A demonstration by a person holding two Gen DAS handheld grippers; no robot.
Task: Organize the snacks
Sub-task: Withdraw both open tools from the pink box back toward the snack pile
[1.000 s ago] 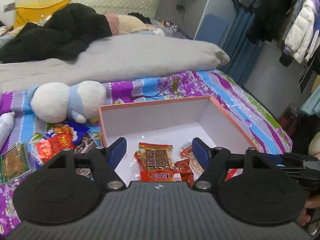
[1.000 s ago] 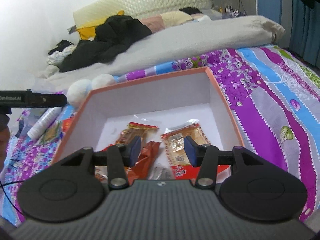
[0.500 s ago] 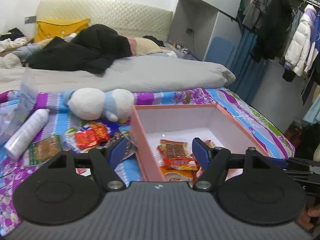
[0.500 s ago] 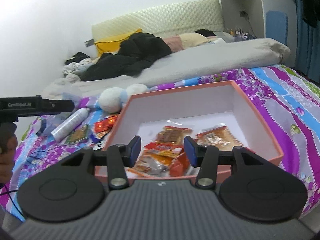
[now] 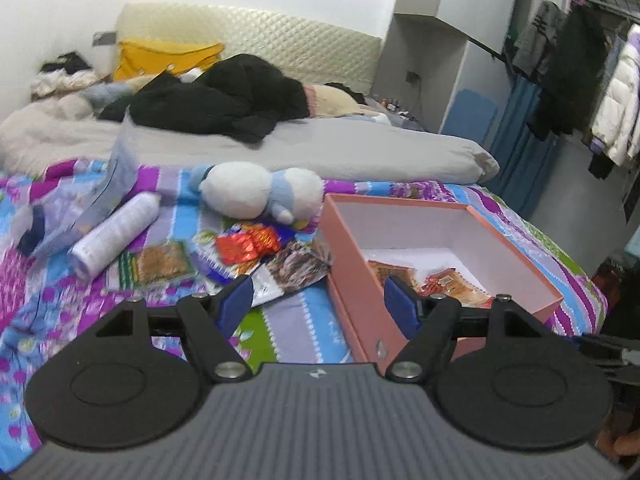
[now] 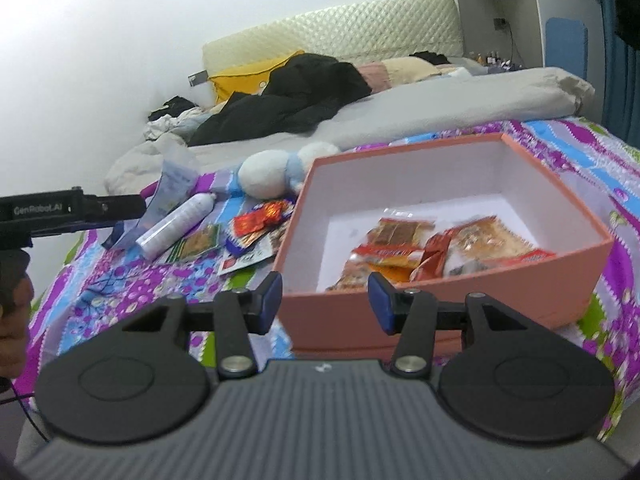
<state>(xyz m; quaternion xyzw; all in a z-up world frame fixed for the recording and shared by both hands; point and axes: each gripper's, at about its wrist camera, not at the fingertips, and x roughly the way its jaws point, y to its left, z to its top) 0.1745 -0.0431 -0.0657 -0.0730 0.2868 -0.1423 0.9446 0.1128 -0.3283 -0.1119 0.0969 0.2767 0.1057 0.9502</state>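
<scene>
Fingers [image 5: 236, 300] of both grippers apart, empty, level above bedspread [image 5: 296, 328], near box [image 6: 440, 300]

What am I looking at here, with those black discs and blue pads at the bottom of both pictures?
Those are hand-held grippers, one in each of a person's hands, each with a camera looking out along its two fingers. One picture is from the left gripper, the other from the right gripper. Both are open and hold nothing. On the bedspread sits a pink box with some snack packets inside. More snacks lie loose beside it, near a plush toy and a white bottle. The job is sorting snacks into the box.
</scene>
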